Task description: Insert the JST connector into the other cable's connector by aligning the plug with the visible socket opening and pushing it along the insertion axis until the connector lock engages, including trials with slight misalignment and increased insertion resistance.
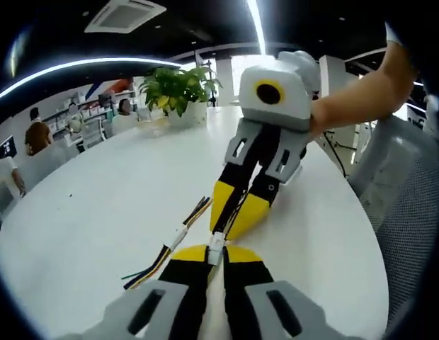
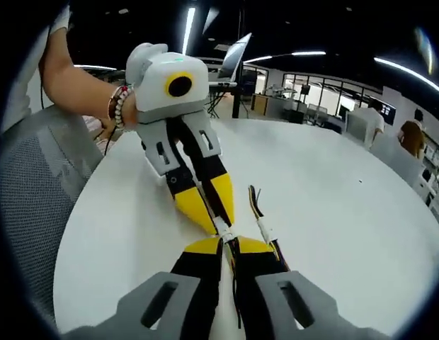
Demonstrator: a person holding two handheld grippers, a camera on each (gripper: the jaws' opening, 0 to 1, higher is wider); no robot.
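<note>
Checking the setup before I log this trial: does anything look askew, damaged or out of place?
Nothing stands out. The left gripper and right gripper meet tip to tip over the white table, jaws closed on the small white JST connector. A spare connector cable lies flat beside them, wires intact.

The two grippers meet tip to tip over the near middle of the white table (image 1: 85, 212), blocking each other's forward path. A loose cable (image 1: 178, 237) lies just left; a potted plant (image 1: 178, 91) stands far.
</note>
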